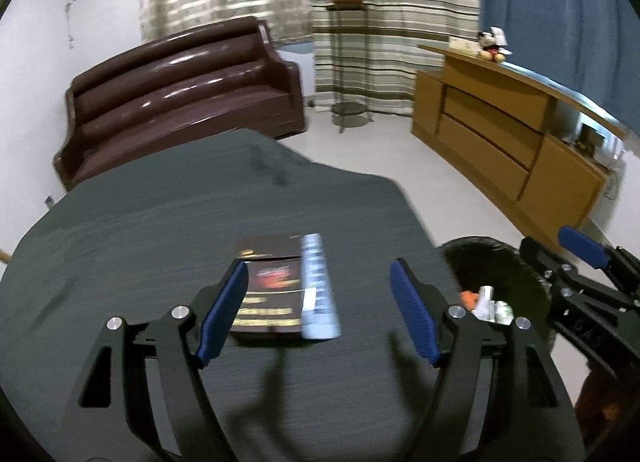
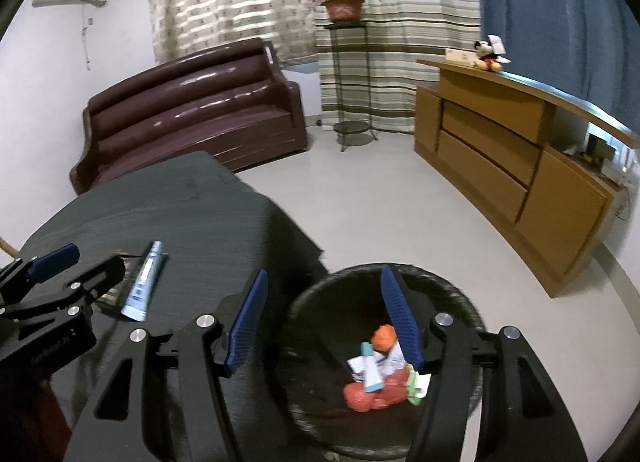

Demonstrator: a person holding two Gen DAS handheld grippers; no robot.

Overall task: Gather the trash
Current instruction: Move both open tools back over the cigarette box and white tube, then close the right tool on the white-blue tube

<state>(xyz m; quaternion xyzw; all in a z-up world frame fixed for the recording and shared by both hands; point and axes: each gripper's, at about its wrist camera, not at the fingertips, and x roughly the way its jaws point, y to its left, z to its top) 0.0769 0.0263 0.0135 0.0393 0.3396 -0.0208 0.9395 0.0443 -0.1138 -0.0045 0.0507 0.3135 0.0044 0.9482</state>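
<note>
Left tongs (image 1: 318, 312) gape wide over a blue-white tube (image 1: 319, 288) lying on a dark packet (image 1: 270, 286) on the tabletop (image 1: 160, 222). Right tongs (image 2: 324, 318), also wide, hover above the black bin (image 2: 320, 302) of trash (image 2: 380, 374).

Left gripper (image 1: 318, 302) spread wide above a dark table (image 1: 160, 222).

A dark packet (image 1: 270, 294) and a pale blue tube (image 1: 320, 286), touching side by side, are seen between the blue pads (image 1: 224, 306). At the frame's right, a black bin (image 1: 500, 286) with trash and the right gripper (image 1: 576, 262) are shown.
</note>
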